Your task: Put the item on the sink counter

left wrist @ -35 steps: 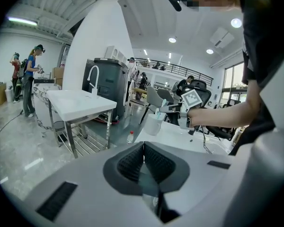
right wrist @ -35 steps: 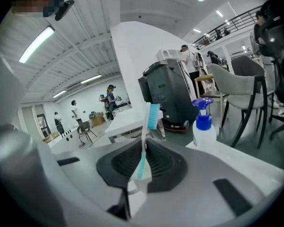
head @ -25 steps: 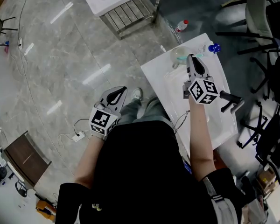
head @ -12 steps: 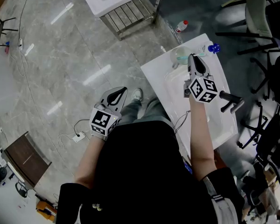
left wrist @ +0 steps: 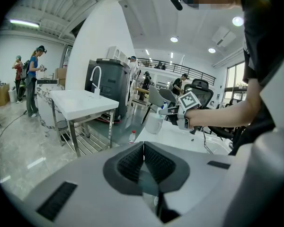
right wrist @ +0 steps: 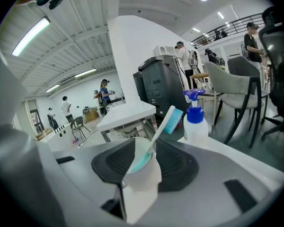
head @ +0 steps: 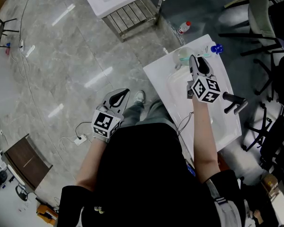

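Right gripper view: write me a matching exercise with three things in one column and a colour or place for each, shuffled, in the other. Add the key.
Things:
1. cup
2. toothbrush
3. spray bottle

Descriptions:
a. blue top, farthest back
b. white, nearest the camera
c. teal, leaning inside another thing

Pairs: 1-b; 2-c; 3-a

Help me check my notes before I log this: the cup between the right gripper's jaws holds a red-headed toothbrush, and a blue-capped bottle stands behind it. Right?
Not quite. The toothbrush has a light blue head, not a red one, as the right gripper view shows. The rest holds: it stands in the cup between the jaws of the right gripper, which are opening, and the blue-capped bottle stands behind it.
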`<state>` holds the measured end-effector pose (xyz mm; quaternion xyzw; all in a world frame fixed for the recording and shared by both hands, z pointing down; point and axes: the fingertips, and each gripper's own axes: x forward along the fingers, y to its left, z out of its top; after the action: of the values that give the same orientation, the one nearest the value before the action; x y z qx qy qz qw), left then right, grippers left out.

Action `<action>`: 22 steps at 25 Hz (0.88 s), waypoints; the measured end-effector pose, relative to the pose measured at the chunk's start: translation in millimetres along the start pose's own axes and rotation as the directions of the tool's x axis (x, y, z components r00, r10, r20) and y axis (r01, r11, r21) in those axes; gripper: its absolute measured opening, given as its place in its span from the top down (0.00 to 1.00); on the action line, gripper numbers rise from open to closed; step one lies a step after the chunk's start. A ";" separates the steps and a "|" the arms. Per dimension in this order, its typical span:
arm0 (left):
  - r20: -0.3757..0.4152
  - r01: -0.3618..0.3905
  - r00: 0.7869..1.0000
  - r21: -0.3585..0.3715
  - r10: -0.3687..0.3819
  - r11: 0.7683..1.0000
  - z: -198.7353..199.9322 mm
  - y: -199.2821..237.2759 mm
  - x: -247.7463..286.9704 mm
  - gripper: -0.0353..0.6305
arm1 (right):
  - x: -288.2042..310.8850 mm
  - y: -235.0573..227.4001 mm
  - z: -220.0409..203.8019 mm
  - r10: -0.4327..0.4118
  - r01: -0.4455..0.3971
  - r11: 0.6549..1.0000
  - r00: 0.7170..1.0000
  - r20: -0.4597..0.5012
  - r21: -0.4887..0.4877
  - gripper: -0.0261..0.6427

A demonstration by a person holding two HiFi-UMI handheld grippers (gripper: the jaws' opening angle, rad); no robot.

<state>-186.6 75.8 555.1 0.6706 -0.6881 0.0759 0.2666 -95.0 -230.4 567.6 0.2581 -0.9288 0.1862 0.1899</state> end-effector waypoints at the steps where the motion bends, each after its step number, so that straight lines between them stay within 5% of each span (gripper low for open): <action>1: 0.000 -0.001 1.000 0.000 0.001 1.000 0.2 -0.1 -0.6 0.91 | 0.2 -0.1 -0.6 0.000 0.000 1.000 1.000 -0.004 0.002 0.75; 14: 0.018 0.011 1.000 0.019 -0.011 1.000 7.6 -0.8 -1.5 0.91 | -14.9 5.4 -4.3 -0.004 0.004 0.999 1.000 -0.002 0.035 0.69; 22: 0.047 0.093 0.994 0.078 -0.097 0.993 32.5 -15.4 7.9 0.91 | -64.0 23.5 14.7 -0.028 0.026 0.999 0.997 0.077 0.019 0.73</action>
<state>-180.1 52.5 527.4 0.7138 -0.6586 0.0724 0.2268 -60.8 -192.1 520.4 0.2793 -0.9302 0.1818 0.1541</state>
